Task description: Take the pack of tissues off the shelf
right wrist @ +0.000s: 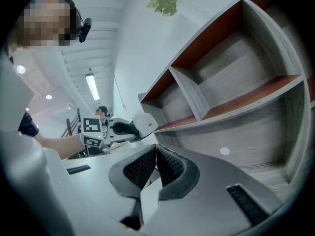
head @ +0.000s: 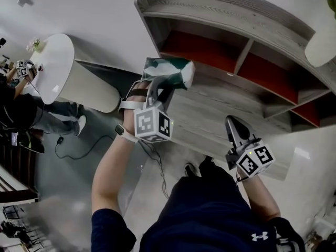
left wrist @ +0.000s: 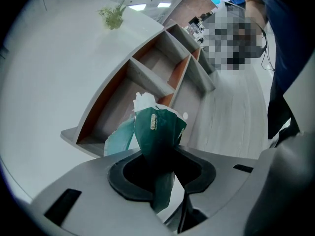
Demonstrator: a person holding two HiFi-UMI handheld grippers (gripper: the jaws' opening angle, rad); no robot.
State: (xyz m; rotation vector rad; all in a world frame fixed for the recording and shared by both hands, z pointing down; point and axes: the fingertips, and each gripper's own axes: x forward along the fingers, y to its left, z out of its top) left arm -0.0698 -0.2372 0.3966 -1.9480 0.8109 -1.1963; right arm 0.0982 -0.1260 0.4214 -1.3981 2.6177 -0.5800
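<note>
**Green pack of tissues (head: pixel 168 72) clear of the shelf (head: pixel 210 14), gripped in the left tongs (head: pixel 157 91)**

Progress. The pack of tissues (left wrist: pixel 160 132) is off the boards and hangs in the air in front of the shelf's left end, carried only by the left tongs (left wrist: pixel 162 163). No part of it rests on wood in any view. In the left gripper view the shelf (left wrist: pixel 147 77) lies behind the pack, and the compartments that show are bare. Judgement: the lift-off itself looks done. What is left is at most to draw the pack farther away and find a place to put it down; the task names no such place.

Left tongs. Partly closed, clamped on the lower part of the pack. The green wrapper is pinched to a narrow waist between the two dark pads and flares out above them. A tuft of white tissue shows at the top of the pack. The grip looks firm, though the wrapper is soft and crumpled.

Right tongs (head: pixel 234 125). Held apart from the pack, lower and to the right in the head view, facing the shelf (right wrist: pixel 231 102). In the right gripper view the right tongs (right wrist: pixel 155 159) are clenched, ribbed pads meeting at the tips with nothing between them. They touch neither shelf nor pack. The pack (right wrist: pixel 142 124) shows small at that view's left, in the other tongs.
</note>
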